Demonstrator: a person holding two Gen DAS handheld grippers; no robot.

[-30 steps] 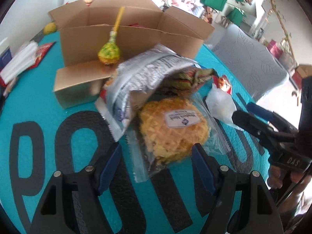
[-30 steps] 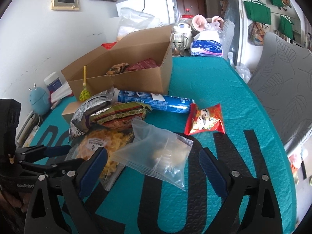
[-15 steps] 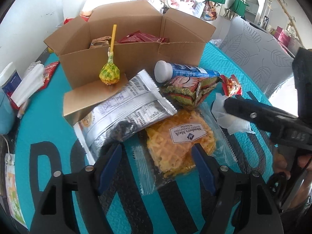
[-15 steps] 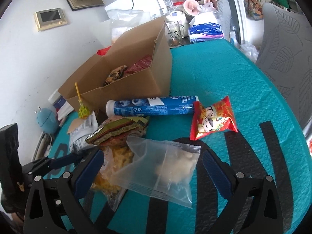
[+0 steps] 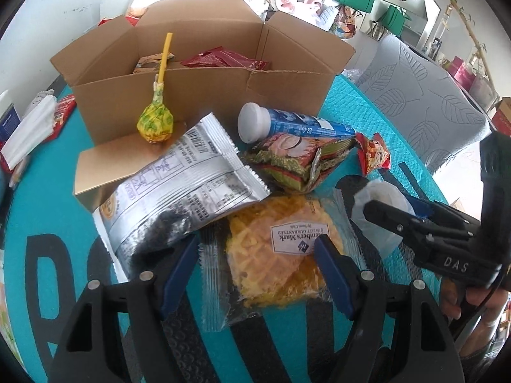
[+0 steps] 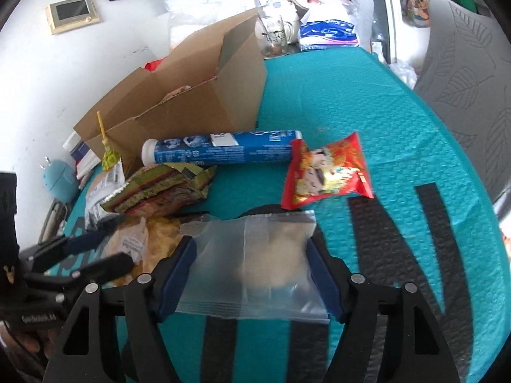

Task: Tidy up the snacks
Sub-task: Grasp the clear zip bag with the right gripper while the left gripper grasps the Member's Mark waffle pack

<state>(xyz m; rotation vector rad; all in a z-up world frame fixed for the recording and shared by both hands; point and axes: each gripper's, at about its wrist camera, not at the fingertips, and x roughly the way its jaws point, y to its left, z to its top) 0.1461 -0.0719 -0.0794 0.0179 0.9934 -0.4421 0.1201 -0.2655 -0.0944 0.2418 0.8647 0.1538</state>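
An open cardboard box [image 5: 204, 89] stands at the back of the teal table and holds a few packets. In front of it lie a yellow lollipop [image 5: 155, 121], a silver packet [image 5: 179, 185], a blue tube [image 5: 297, 126], a green packet [image 5: 297, 159], a small red packet [image 6: 329, 172] and a bagged waffle [image 5: 281, 255]. My left gripper [image 5: 255, 252] is open with its jaws either side of the waffle bag. My right gripper [image 6: 252, 252] is open around a clear zip bag [image 6: 258, 265] lying flat on the table.
A grey leaf-pattern chair [image 5: 424, 108] stands at the table's right edge. White napkins and a red wrapper [image 5: 32, 127] lie at the far left. A glass jar and bagged goods [image 6: 306, 32] sit behind the box. The right gripper shows in the left wrist view [image 5: 392, 214].
Both grippers have moved forward and lower: the left now straddles the waffle bag, the right now straddles the clear zip bag. The silver packet has dropped flat beside the waffle.
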